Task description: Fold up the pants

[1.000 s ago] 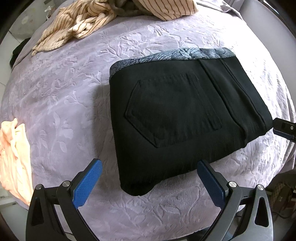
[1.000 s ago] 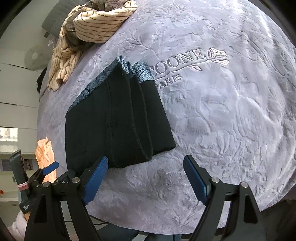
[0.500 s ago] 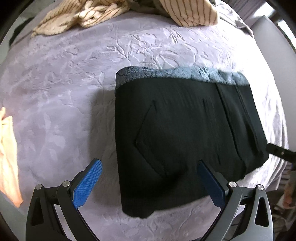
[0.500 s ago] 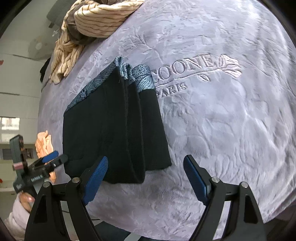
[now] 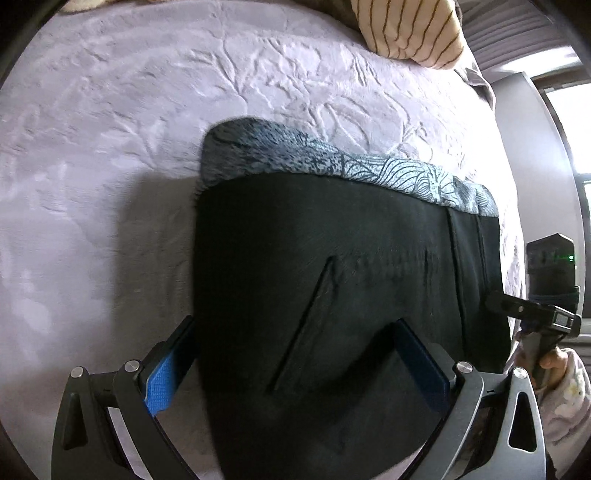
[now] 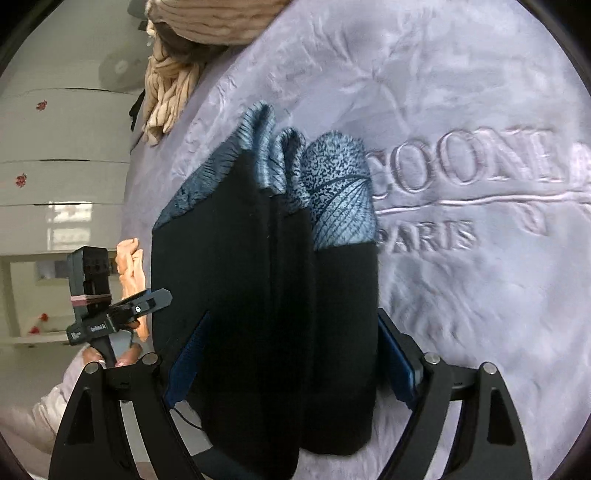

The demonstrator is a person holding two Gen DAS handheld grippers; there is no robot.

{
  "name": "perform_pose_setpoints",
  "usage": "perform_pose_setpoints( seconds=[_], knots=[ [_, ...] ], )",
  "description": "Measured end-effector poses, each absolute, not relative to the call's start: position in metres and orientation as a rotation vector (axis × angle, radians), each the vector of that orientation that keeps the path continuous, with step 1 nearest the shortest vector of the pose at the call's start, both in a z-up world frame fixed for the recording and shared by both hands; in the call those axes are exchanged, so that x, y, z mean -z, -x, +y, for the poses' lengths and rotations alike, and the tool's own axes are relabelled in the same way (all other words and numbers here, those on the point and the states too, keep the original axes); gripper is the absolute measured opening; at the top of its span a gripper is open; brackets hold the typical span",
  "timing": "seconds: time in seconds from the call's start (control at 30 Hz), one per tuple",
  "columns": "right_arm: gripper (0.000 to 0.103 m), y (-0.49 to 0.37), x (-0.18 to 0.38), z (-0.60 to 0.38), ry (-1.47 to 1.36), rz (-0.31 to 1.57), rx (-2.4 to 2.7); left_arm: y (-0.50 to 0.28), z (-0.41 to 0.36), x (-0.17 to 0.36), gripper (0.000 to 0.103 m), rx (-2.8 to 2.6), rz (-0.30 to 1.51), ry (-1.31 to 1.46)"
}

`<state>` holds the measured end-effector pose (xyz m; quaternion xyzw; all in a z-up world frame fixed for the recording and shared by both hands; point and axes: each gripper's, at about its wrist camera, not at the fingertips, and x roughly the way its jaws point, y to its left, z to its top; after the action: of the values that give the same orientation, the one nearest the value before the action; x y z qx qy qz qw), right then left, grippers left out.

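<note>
From your left wrist camera, the folded black pants (image 5: 332, 288) lie on a bed covered by a pale lilac bedspread (image 5: 110, 166) embossed with leaves. A blue-grey patterned waistband (image 5: 332, 162) runs along the far edge of the bundle, and a slanted pocket seam crosses the top layer. Your left hand-held gripper (image 5: 295, 365) stands wide open, its blue-padded fingers (image 5: 162, 376) straddling the near part of the pants; the left finger sits at the bundle's side edge, the right one over the black fabric. Whether the pads press the cloth you cannot tell. A striped cream garment (image 5: 410, 29) lies at the far edge of the bed. At the right edge you see your right hand (image 5: 554, 363) gripping the handle of the other tool.

From your right wrist camera, the same pants (image 6: 266, 314) appear end-on, showing stacked folded layers with the patterned waistband (image 6: 332, 199) fanning out at the far end. Your right hand-held gripper (image 6: 291, 365) is spread wide, one finger on each side of the bundle, close to its sides without a clear squeeze. This view alone shows raised lettering (image 6: 469, 173) on the bedspread (image 6: 461, 314), ending "PARIS", a peach cloth (image 6: 129, 266) beyond the bed edge, and your left hand-held gripper (image 6: 147, 301) seen from outside at the left. No containers appear in either view.
</note>
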<state>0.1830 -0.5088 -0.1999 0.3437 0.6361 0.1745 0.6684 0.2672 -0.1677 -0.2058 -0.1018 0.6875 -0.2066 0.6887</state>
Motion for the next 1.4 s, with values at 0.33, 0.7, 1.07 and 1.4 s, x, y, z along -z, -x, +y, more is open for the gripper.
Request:
perform_pose_setpoints(
  seconds=[0.33,0.7,1.07,1.4],
  knots=[
    [0.081,-0.184,0.217,-0.509,-0.883,1.465,-0.348,-0.266,-0.179,0.214,0.097,0.433,1.572,0.275],
    [0.049,-0.170,0.165,-0.498,-0.955,1.387,-0.441,-0.228,-0.159,0.149,0.068,0.486,1.448,0.291],
    [0.049,-0.117,0.117,-0.394,-1.021,1.285,-0.503,-0.174,-0.043,0.095,0.068,0.476,1.412,0.293],
    [0.049,-0.110,0.128,-0.270,-1.026,1.290,-0.516,-0.176,0.048,0.100,0.068,0.368,1.376,0.225]
  ],
)
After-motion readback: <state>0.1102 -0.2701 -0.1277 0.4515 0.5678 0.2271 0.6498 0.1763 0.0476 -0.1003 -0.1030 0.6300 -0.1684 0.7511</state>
